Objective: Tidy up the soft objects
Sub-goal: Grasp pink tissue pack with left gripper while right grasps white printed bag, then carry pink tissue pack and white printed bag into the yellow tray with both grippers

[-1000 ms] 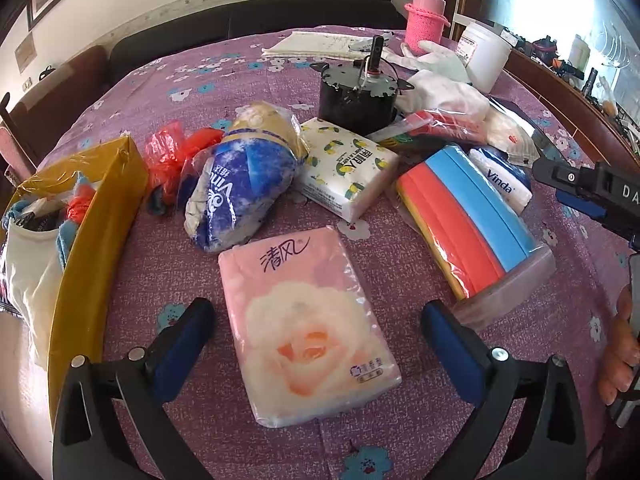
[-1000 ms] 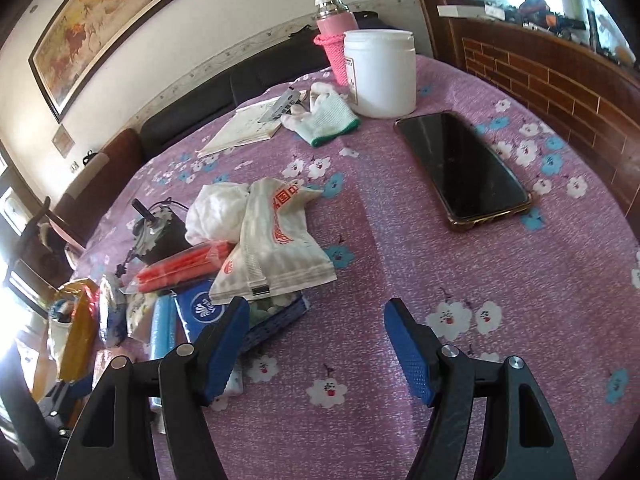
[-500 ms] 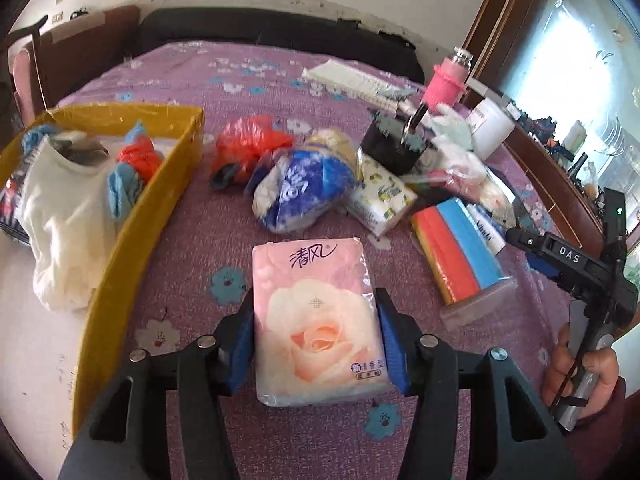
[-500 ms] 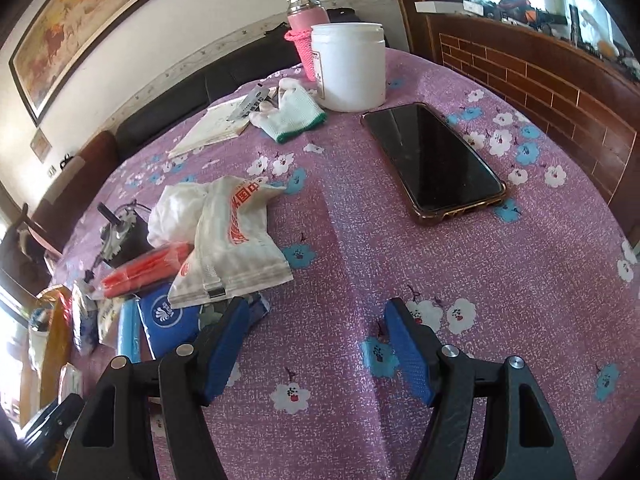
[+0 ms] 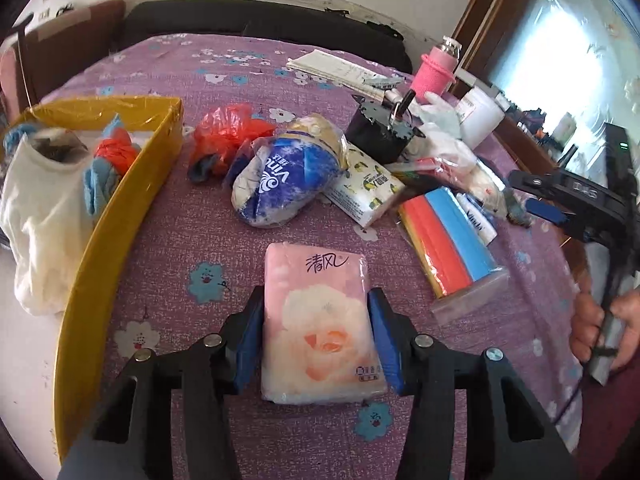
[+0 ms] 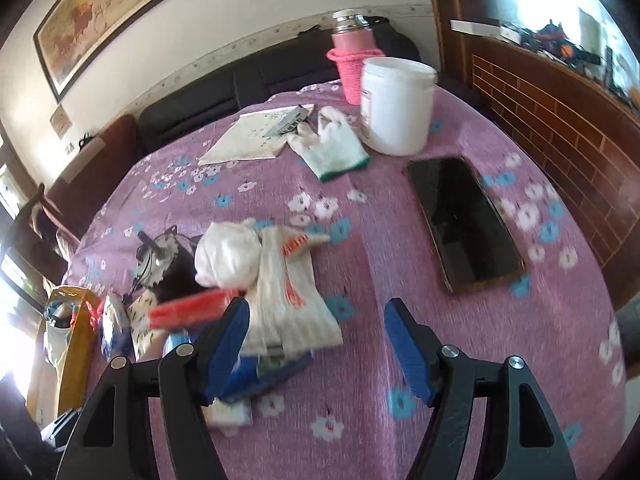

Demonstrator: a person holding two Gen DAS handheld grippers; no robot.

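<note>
A pink tissue pack with a rose print lies on the purple flowered tablecloth. My left gripper straddles it, its jaws closing with both blue pads pressed on the pack's long sides. A yellow box at the left holds a white cloth and blue and red rags. Beyond the pack lie a blue tissue bag, a red plastic bag, a lemon-print tissue pack and a pack of coloured sponges. My right gripper hovers open over the cloth with nothing between its fingers.
A black motor stands behind the tissue packs. A phone, a white jar, a pink bottle, a white glove and papers sit at the far side. A person's hand holds the right gripper's handle.
My left gripper went from wide open around the pink pack to closed on its sides, and its view swung toward the yellow box. The right gripper rose a little, still open.
</note>
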